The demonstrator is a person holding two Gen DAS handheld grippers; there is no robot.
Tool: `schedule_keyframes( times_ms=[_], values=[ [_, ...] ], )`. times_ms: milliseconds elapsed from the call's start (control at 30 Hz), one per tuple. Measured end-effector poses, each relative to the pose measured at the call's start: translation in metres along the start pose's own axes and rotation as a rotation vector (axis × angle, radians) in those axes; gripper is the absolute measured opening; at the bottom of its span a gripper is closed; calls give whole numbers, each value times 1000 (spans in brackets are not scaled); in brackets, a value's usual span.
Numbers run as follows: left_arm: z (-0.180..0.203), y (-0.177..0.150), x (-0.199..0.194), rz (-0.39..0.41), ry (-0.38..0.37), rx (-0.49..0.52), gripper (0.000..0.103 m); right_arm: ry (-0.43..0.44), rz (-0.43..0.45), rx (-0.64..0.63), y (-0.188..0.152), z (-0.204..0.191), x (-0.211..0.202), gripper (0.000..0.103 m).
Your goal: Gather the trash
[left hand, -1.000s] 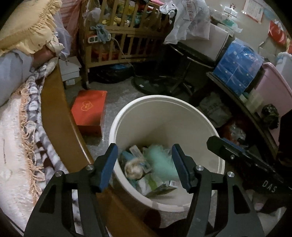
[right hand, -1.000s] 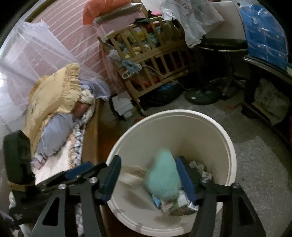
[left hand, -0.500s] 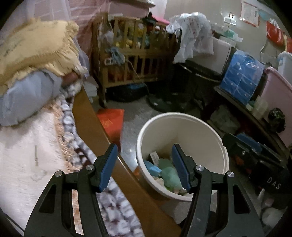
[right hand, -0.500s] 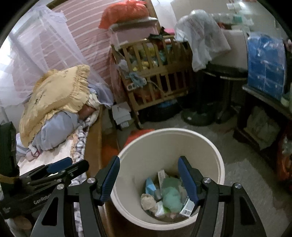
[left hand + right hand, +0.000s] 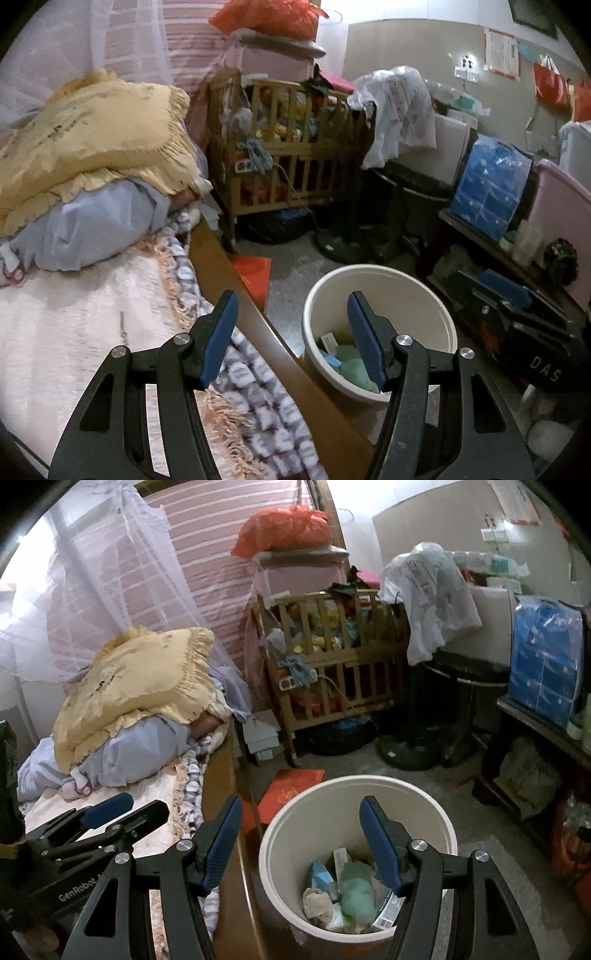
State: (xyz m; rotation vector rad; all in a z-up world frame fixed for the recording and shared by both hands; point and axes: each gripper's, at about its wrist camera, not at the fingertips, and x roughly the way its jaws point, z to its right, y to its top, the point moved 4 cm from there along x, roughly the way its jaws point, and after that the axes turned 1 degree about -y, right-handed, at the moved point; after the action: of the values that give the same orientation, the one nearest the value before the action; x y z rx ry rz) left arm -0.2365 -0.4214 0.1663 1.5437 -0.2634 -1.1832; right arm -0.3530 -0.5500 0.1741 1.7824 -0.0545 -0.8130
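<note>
A white bucket (image 5: pixel 295 819) stands on the floor beside the bed and holds several pieces of trash, among them a green fluffy wad (image 5: pixel 356 890), a blue packet (image 5: pixel 320 875) and a crumpled tissue (image 5: pixel 316 901). It also shows in the left wrist view (image 5: pixel 376 275). My right gripper (image 5: pixel 301 842) is open and empty above the bucket's near rim. My left gripper (image 5: pixel 291 339) is open and empty over the bed's wooden edge (image 5: pixel 229 266), left of the bucket. The left gripper also shows in the right wrist view (image 5: pixel 107 812).
The bed holds a pale blanket (image 5: pixel 55 332), a yellow pillow (image 5: pixel 92 125) and a blue one (image 5: pixel 92 221). A red box (image 5: pixel 291 790) lies on the floor behind the bucket. A wooden crib (image 5: pixel 332 657), a fan base (image 5: pixel 410 753) and a cluttered shelf (image 5: pixel 535 731) stand beyond.
Both grippers have risen and pulled back from the bucket, the left one swinging left over the bed. The green wad dropped from the right gripper and now lies in the bucket.
</note>
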Motion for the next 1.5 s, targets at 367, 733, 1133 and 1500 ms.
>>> schedule_keyframes(
  times_ms=[367, 733, 1133, 1500],
  values=[
    [-4, 11, -39, 89, 46, 19, 60, -14, 94, -39, 15, -25, -34, 71],
    [-3, 15, -63, 146, 63, 16, 60, -30, 135, -57, 19, -35, -50, 75],
    [-4, 13, -66, 148, 67, 9, 60, -35, 153, -73, 21, -44, -62, 78],
    [-6, 11, -60, 132, 65, -12, 60, -51, 138, -70, 21, -36, -59, 79]
  ],
)
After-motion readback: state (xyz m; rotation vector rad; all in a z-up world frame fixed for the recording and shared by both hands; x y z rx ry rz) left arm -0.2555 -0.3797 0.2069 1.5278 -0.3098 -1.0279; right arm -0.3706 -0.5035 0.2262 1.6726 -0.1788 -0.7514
